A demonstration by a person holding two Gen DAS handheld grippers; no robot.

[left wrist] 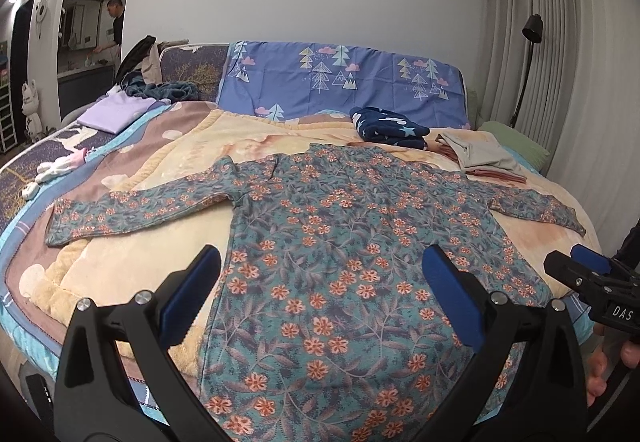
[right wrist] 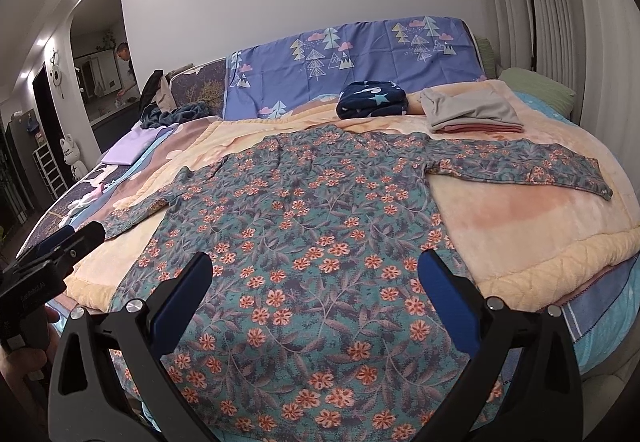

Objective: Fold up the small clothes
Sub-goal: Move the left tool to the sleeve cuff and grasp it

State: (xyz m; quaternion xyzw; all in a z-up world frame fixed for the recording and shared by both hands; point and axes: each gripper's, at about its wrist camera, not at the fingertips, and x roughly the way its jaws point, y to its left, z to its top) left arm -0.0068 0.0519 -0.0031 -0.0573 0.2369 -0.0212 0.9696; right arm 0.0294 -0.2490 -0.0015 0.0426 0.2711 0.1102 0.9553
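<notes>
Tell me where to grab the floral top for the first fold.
Probably the cuffs. The floral top lies flat, both sleeves spread. Left gripper takes the left cuff, coming from its outer end; right gripper takes the right cuff likewise. Loose edges there let the fingers pinch.

Home bedroom: bed (left wrist: 168, 178), curtains (left wrist: 560, 22), floor lamp (left wrist: 530, 42).

We lose the floral garment's (left wrist: 340, 282) hem below both frames' lower edges. The far person (left wrist: 116, 22) is too small to make out, and the right hand-held gripper (left wrist: 576, 266) is cropped at the edge.
</notes>
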